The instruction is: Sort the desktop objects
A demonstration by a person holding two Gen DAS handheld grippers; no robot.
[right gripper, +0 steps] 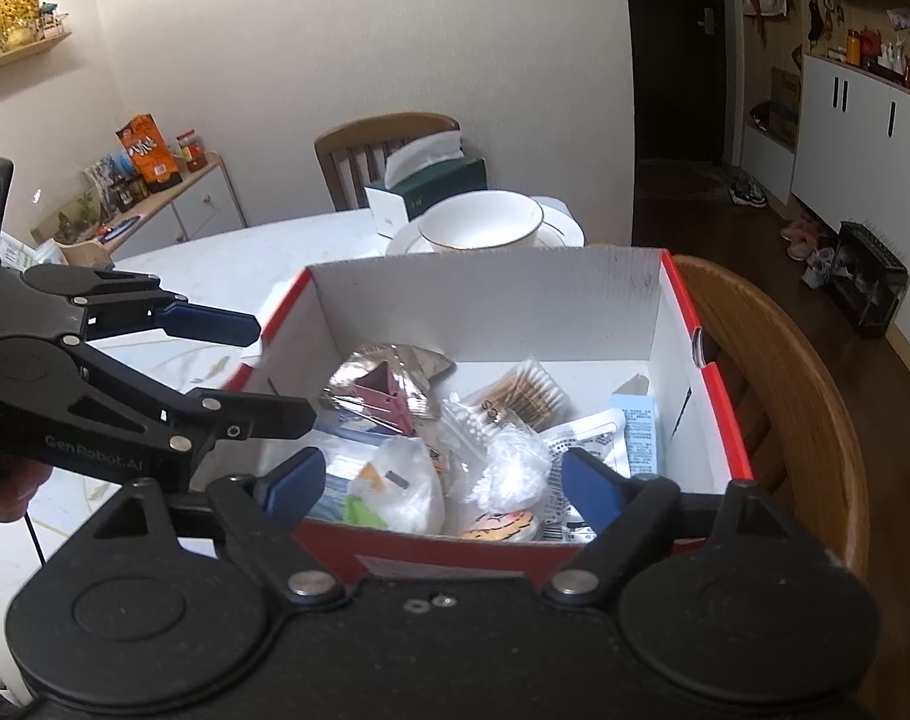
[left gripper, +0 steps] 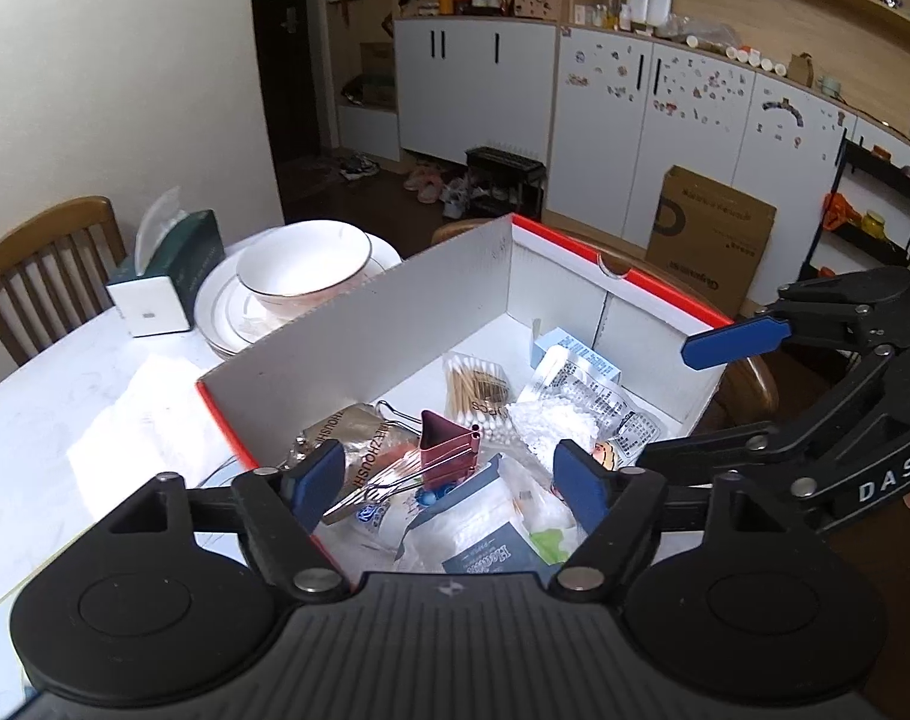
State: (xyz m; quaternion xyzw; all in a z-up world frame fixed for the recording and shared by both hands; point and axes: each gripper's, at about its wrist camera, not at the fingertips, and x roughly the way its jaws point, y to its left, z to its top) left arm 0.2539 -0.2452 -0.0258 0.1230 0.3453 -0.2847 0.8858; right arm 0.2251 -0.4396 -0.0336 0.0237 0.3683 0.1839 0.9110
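A red-and-white cardboard box (left gripper: 359, 324) (right gripper: 484, 300) stands on the white table and holds several small items: a maroon binder clip (left gripper: 449, 438) (right gripper: 386, 399), a pack of cotton swabs (left gripper: 475, 387) (right gripper: 526, 399), silver foil packets (left gripper: 347, 432), white plastic bags (right gripper: 401, 486) and a blue-white carton (left gripper: 574, 354) (right gripper: 637, 432). My left gripper (left gripper: 452, 483) is open and empty above the box's near end. My right gripper (right gripper: 443, 486) is open and empty over the box's near wall. Each gripper shows in the other's view: the right one (left gripper: 694, 402), the left one (right gripper: 275, 372).
A white bowl on stacked plates (left gripper: 299, 276) (right gripper: 484, 228) and a green tissue box (left gripper: 167, 276) (right gripper: 431, 186) stand behind the box. White paper (left gripper: 137, 426) lies left of it. Wooden chairs (left gripper: 41, 264) (right gripper: 784, 396) stand at the table's edges.
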